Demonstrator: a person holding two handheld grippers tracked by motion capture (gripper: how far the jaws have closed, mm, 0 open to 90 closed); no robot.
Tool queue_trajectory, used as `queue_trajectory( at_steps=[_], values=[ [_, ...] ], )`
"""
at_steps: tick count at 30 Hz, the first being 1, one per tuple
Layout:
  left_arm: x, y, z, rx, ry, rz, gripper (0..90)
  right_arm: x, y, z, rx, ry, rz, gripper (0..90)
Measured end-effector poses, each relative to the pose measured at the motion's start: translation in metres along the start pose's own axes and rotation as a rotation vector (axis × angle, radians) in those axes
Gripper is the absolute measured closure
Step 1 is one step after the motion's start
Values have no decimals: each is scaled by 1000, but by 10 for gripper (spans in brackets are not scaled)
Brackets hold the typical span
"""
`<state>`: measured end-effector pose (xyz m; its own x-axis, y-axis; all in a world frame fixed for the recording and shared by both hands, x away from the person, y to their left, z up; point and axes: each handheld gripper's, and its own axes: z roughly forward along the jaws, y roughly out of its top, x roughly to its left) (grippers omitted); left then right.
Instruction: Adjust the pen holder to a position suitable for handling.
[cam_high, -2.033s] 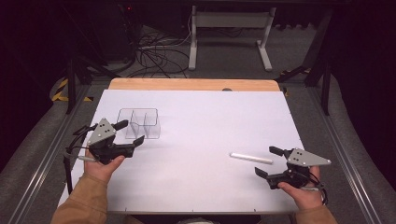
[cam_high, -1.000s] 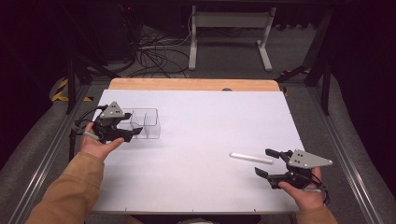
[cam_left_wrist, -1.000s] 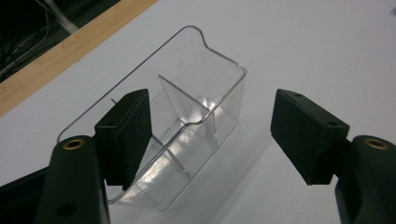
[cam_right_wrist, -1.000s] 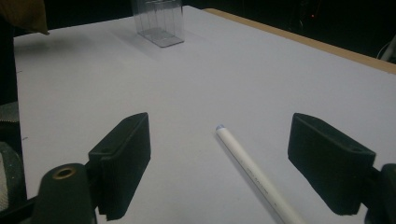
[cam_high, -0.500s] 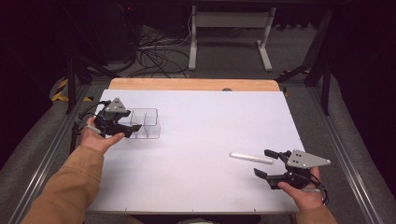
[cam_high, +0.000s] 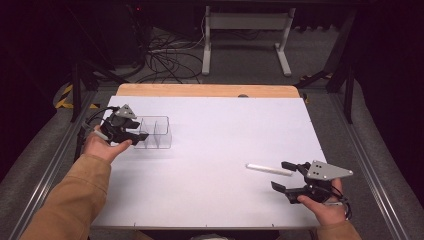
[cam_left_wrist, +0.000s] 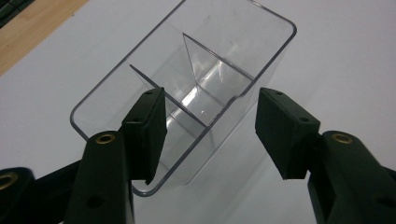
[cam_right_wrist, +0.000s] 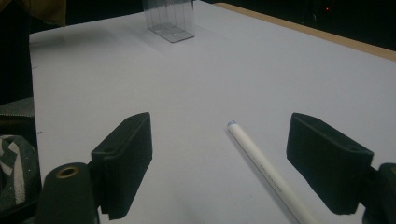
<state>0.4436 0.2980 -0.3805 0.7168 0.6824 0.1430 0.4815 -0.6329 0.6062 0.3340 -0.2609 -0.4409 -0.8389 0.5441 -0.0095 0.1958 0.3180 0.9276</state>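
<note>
Progress: early, as I read it. Nothing is gripped and nothing is inside the organizer; the likely job is white stick into clear organizer, and both the pick and the placing are left.
Left gripper (cam_high: 134, 131): at the left side of the desk (cam_high: 225, 130), at the left end of the clear organizer (cam_high: 154, 132).
Left jaws: wide open, straddling the near end wall of the organizer (cam_left_wrist: 187, 93). In the left gripper view one jaw sits over or just inside the near compartment, the other outside the wall on the right. Cannot tell whether either pad touches the plastic. Not clamped.
Organizer: transparent box, two dividers, three compartments, all empty. Stands upright on the white desk sheet, left half, toward the far side. Also seen far off from the right gripper view (cam_right_wrist: 170, 18).
Left step, my read: closing on the end wall to hold or shift the box.
White stick (cam_high: 269, 169): lies flat on the desk, right half near the front, well apart from the organizer. Slim, round, small bluish tip at the far end (cam_right_wrist: 266, 168). Could be a pen or chalk, cannot tell which.
Right gripper (cam_high: 290, 176): low over the front right of the desk, just right of the stick.
Right jaws: wide open, empty. The stick's near end runs between them in the right gripper view, closer to the right jaw, touching neither.
Right step, my read: lined up for the pick, grasp not yet made.
Left to do: close on stick, lift, carry across to the organizer, drop it in a compartment.
</note>
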Motion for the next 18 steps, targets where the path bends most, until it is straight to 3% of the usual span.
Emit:
queue_trajectory(
  at_steps=[5,18],
  values=[
    [0,3,4,49,14,29,451,0,0,0,3,14,6,245],
    [2,2,21,147,1,42,477,0,-1,1,4,28,8,243]
  ],
)
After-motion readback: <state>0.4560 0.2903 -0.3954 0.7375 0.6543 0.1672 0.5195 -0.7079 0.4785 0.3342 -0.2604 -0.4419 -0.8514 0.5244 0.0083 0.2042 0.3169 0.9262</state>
